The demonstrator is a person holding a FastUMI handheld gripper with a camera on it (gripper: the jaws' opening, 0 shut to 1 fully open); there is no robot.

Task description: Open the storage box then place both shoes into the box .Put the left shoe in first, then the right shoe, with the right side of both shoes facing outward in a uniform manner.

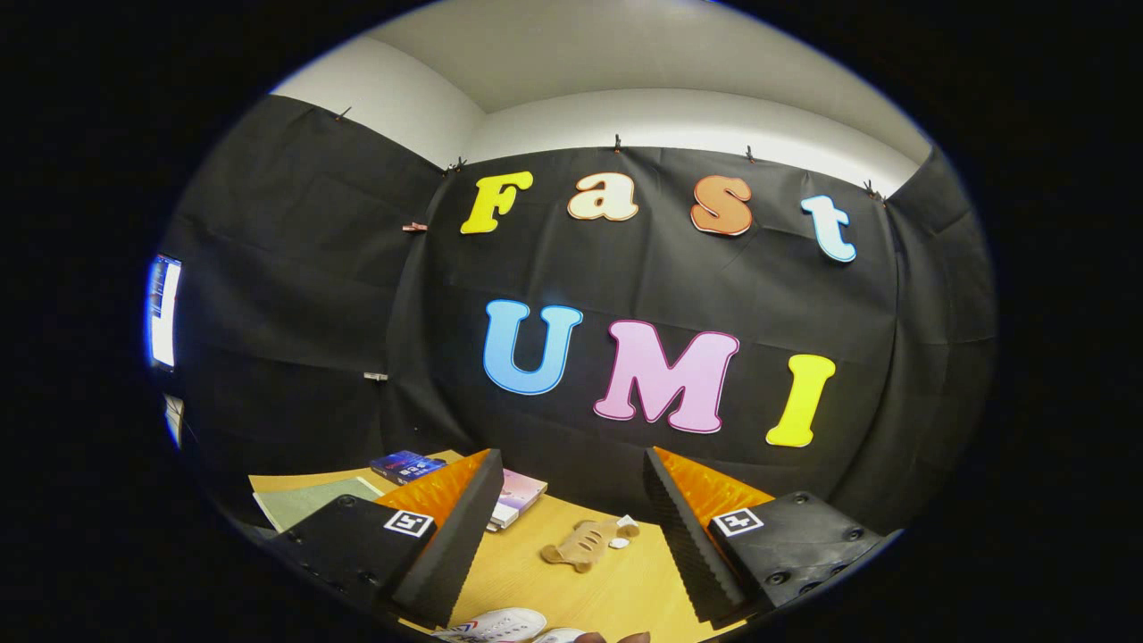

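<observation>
Hovering high over the table (616, 594), the claw (571, 545) stands wide open with nothing between its two ridged fingers (455, 536) and nothing touching them. Low in the frame, right at the bottom middle, a white shoe (500, 623) peeps in, just below the left finger's tip, with a second pale toe beside it to the right, cut off too much to say which shoe is which. By the look of it that shoe is a light canvas or leather sneaker: soft in the upper, stiffer at the sole and heel, so my guess is the firm grip sits across the heel collar or the side wall near the sole, not on the floppy tongue. Between the fingers, further up the table, lies a tan cut-out piece (585, 542) with small white bits beside it. To the lower left sit a pale book (518, 496), a dark blue box (406, 465) and a green sheet (312, 500). Whether that blue thing is the storage box, I cannot tell from here. Shoes are not yet boxed, so the job looks barely begun.
</observation>
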